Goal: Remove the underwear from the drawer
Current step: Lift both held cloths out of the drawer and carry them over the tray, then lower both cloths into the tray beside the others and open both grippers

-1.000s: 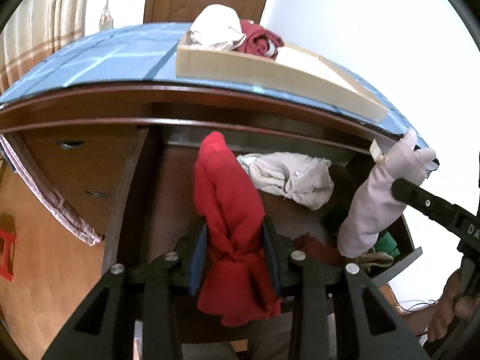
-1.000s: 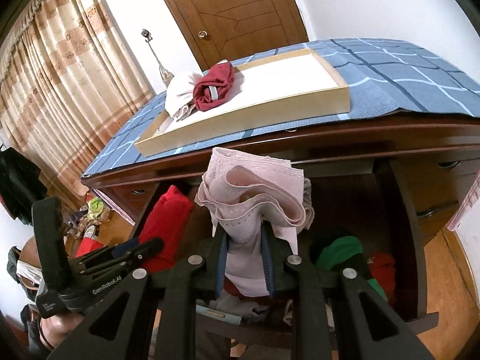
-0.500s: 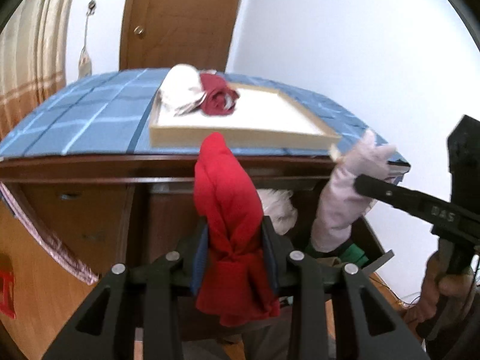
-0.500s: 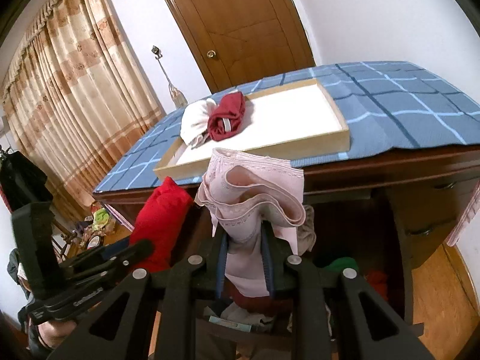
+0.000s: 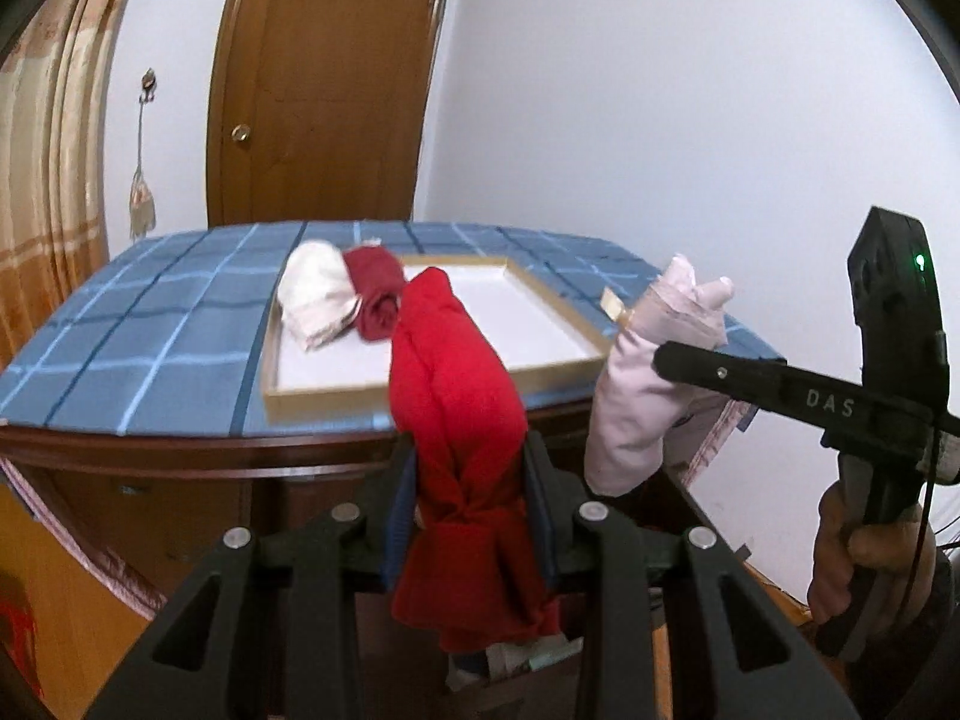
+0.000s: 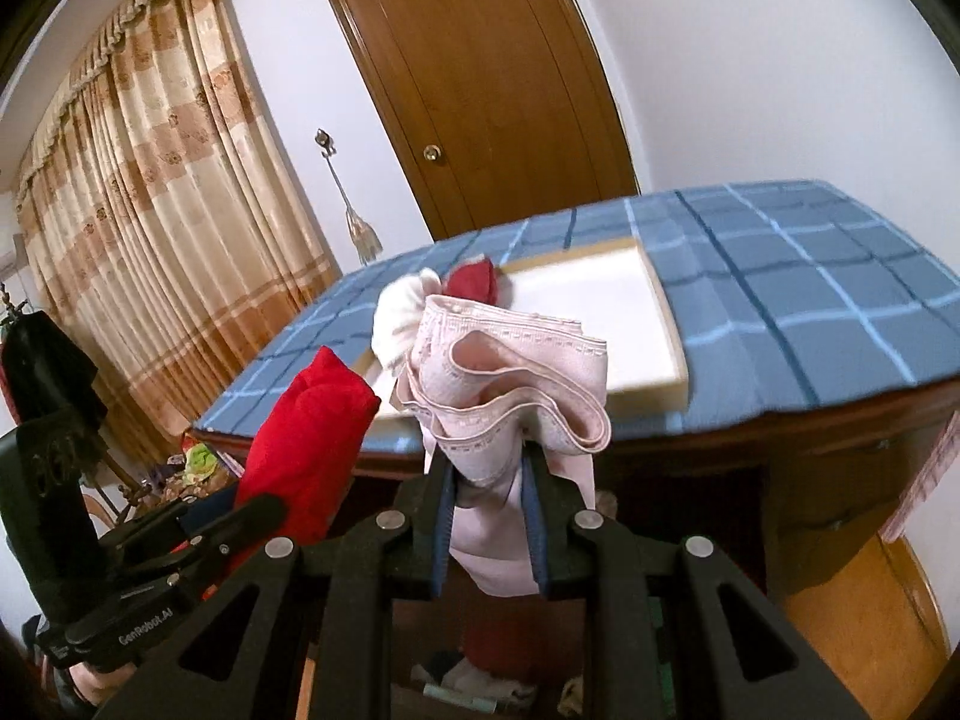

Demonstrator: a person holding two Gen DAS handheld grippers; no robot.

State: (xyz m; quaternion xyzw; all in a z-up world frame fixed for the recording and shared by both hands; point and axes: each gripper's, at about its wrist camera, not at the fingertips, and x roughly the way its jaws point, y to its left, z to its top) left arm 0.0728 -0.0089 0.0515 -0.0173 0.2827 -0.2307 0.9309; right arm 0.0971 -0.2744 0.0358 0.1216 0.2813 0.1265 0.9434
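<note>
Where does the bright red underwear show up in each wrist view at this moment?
Left wrist: the bright red underwear stands centre frame, clamped in the left gripper.
Right wrist: it is at lower left, above the left gripper's black body.
Shared landmark: the wooden tray on the blue checked cloth.

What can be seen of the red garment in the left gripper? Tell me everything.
The red garment is a soft, bright red piece of cloth, bunched into an upright roll. The left gripper is shut on its lower part: the blue-padded fingers press it from both sides, cinching it into folds. Its rounded top stands above the fingers and a loose end hangs below them. It is held in the air in front of the tray, touching nothing else.
</note>
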